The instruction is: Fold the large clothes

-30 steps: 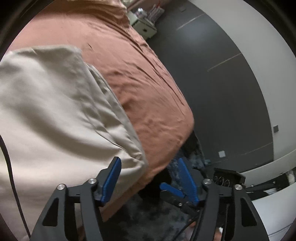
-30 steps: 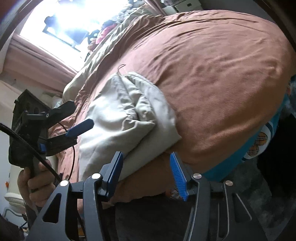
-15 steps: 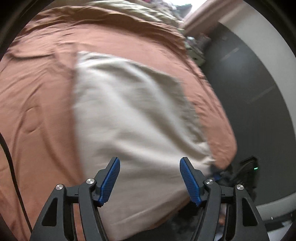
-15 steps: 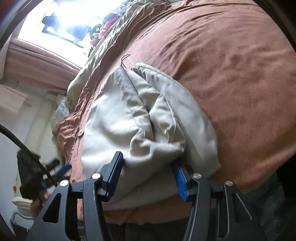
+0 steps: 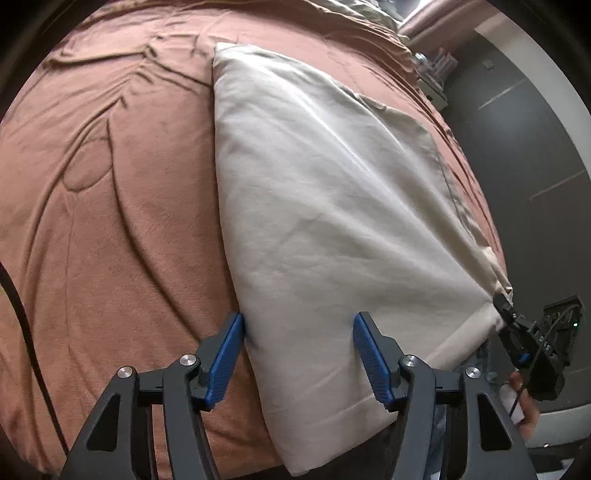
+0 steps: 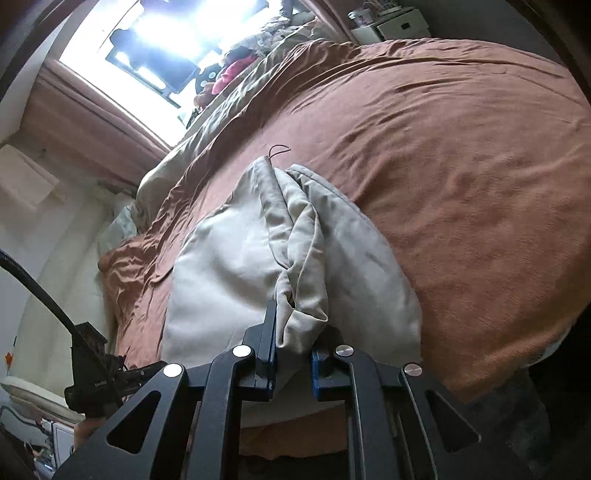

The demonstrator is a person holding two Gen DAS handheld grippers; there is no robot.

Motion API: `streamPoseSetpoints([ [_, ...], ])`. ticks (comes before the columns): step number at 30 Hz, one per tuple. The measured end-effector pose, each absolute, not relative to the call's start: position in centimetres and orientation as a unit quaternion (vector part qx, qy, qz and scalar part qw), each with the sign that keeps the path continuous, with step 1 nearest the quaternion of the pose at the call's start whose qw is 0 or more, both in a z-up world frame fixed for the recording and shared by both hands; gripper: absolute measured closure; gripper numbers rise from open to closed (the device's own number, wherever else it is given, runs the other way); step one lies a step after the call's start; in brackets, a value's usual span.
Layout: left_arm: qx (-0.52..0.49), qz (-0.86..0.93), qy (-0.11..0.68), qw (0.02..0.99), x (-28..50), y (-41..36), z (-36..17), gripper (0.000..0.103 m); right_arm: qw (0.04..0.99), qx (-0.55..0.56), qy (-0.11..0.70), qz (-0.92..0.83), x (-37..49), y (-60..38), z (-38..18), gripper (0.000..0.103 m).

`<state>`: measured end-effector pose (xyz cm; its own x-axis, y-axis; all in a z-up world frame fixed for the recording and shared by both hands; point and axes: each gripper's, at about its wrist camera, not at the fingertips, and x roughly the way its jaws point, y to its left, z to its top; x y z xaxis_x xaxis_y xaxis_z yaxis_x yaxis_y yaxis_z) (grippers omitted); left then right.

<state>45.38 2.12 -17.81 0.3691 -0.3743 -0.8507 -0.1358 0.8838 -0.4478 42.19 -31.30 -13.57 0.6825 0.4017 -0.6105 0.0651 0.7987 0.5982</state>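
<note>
A large beige garment (image 5: 332, 206) lies folded on the rust-brown bed cover (image 5: 110, 221), its near end hanging over the bed's edge. My left gripper (image 5: 298, 354) is open, its blue pads astride the garment's near left corner. In the right wrist view the garment (image 6: 236, 266) shows bunched folds and a seam. My right gripper (image 6: 293, 354) is shut on the garment's near bunched corner. It also shows at the right edge of the left wrist view (image 5: 517, 325), at the garment's right corner.
The bed cover (image 6: 461, 184) fills both views. A bright window (image 6: 155, 48) and crumpled bedding (image 6: 236, 92) lie at the bed's far side. A dark wall (image 5: 524, 155) and a white nightstand (image 6: 391, 22) stand beyond. Dark floor lies below the bed edge.
My right gripper moved in and closed on the garment's bunched corner. My left gripper swung from the bed's edge to the garment's near left corner and stayed open.
</note>
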Motion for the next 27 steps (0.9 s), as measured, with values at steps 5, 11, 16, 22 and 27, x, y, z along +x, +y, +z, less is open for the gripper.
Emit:
streamPoseSetpoints([
  [5,-0.239,-0.086,0.554,0.793,45.9,1.4,-17.7,0.059,0.869,0.296,0.391,0.068,40.8,-32.1,-14.6,0.093],
  [11,-0.239,-0.079,0.559,0.79,47.0,1.2,-18.5,0.058,0.847,0.297,0.432,0.084,41.3,-32.2,-15.1,0.087],
  [16,-0.247,-0.081,0.559,0.787,46.9,1.5,-18.8,0.058,0.859,0.286,0.419,0.065,41.8,-32.8,-13.4,0.04],
  [22,-0.249,-0.082,0.557,0.788,47.2,1.9,-18.7,0.058,0.845,0.259,0.453,0.114,46.1,-33.0,-13.0,0.04],
  [27,-0.258,-0.076,0.552,0.789,48.0,2.9,-18.7,0.058,0.833,0.221,0.483,0.154,50.7,-32.7,-11.8,0.04],
])
